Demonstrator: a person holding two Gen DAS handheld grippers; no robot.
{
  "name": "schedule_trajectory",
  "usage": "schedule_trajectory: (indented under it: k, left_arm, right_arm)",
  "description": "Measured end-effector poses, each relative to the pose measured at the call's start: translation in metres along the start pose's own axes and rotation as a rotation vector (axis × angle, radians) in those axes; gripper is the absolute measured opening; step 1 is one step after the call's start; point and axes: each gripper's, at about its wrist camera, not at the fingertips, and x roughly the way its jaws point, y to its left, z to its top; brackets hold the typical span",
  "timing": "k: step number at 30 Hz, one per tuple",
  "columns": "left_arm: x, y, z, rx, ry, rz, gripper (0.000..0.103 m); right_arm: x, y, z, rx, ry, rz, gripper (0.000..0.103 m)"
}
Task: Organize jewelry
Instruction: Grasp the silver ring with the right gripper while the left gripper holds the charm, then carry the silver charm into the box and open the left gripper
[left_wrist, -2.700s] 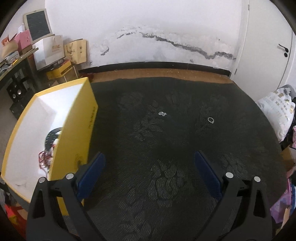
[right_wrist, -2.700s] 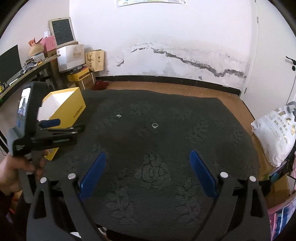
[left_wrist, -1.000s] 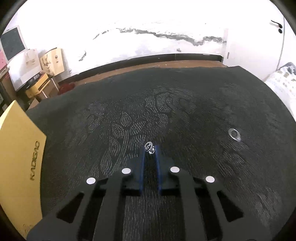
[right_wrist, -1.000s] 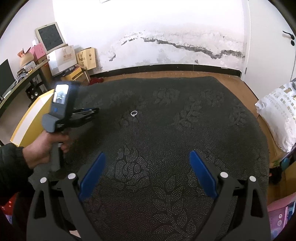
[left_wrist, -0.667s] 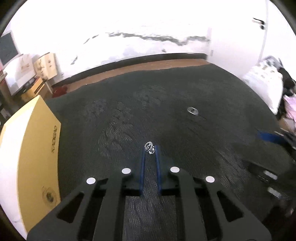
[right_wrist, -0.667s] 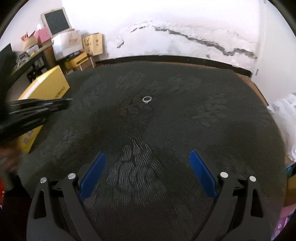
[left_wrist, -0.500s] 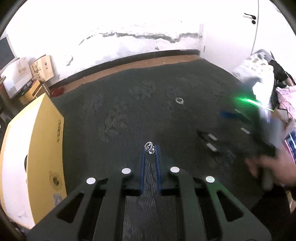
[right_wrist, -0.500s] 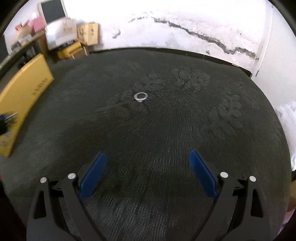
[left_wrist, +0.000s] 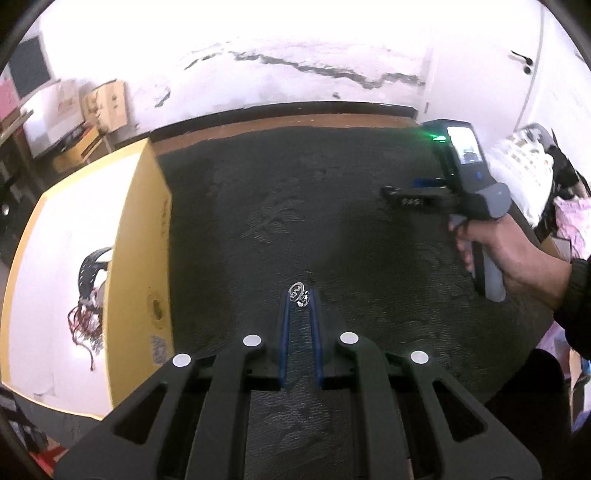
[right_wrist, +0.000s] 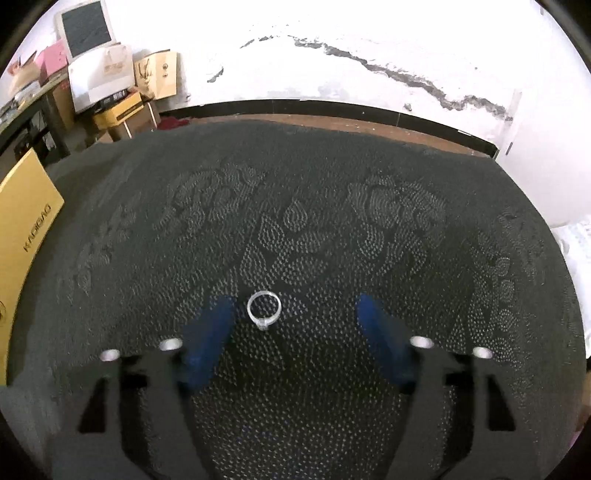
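Left gripper (left_wrist: 298, 295): your jaws clench a small ornament (left_wrist: 297, 291), right of the yellow box (left_wrist: 142, 236).
Right gripper (right_wrist: 293, 314): jaws closing; ring (right_wrist: 263, 308) lies between them on the cloth (right_wrist: 332, 229), nearer the left pad.
Risk: your off-centre closure may flick the ring away.

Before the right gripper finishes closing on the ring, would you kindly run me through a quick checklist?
1. Silver ring lies between the right gripper pads: ok, nearer the left pad.
2. Pads touching the ring: not ok, jaws closing, still apart.
3. Ring flat on the dark cloth: ok.
4. Left gripper shut on the small ornament: ok.
5. Yellow box open to receive it: ok.
6. Ornament type: cannot tell.
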Motion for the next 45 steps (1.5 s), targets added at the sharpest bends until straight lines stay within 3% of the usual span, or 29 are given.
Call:
schedule_trajectory:
  k: [1,2,4,11,19,27,32,38,45]
  left_arm:
    - [-0.001,0.004,0.0,-0.009,-0.001,0.004,0.01]
    - [-0.001,0.008,0.001,-0.019,-0.002,0.007,0.01]
    - [-0.001,0.014,0.003,-0.037,-0.002,0.008,0.01]
    - [-0.008,0.026,0.008,-0.058,-0.01,0.012,0.01]
    - [-0.028,0.046,0.018,-0.072,-0.033,0.056,0.01]
    - [-0.065,0.086,0.033,-0.09,-0.092,0.142,0.01]
    - [-0.075,0.122,0.035,-0.138,-0.107,0.195,0.01]
    - [-0.068,0.166,0.026,-0.185,-0.094,0.302,0.01]
    - [-0.033,0.214,0.003,-0.262,-0.023,0.321,0.01]
  right_arm:
    - [0.0,0.001,0.002,-0.002,0.001,0.008,0.045]
    - [0.0,0.003,0.003,-0.008,0.003,0.001,0.031]
    - [0.001,0.009,0.005,-0.021,0.013,0.015,0.019]
    - [-0.01,0.016,0.001,0.028,0.046,0.005,0.019]
    - [-0.091,0.049,0.004,-0.011,0.003,0.056,0.019]
    - [-0.196,0.122,0.018,-0.102,-0.064,0.159,0.019]
    - [-0.239,0.185,0.022,-0.175,-0.1,0.221,0.019]
    - [-0.256,0.253,0.024,-0.243,-0.112,0.266,0.019]
    - [-0.242,0.312,0.026,-0.29,-0.083,0.287,0.019]
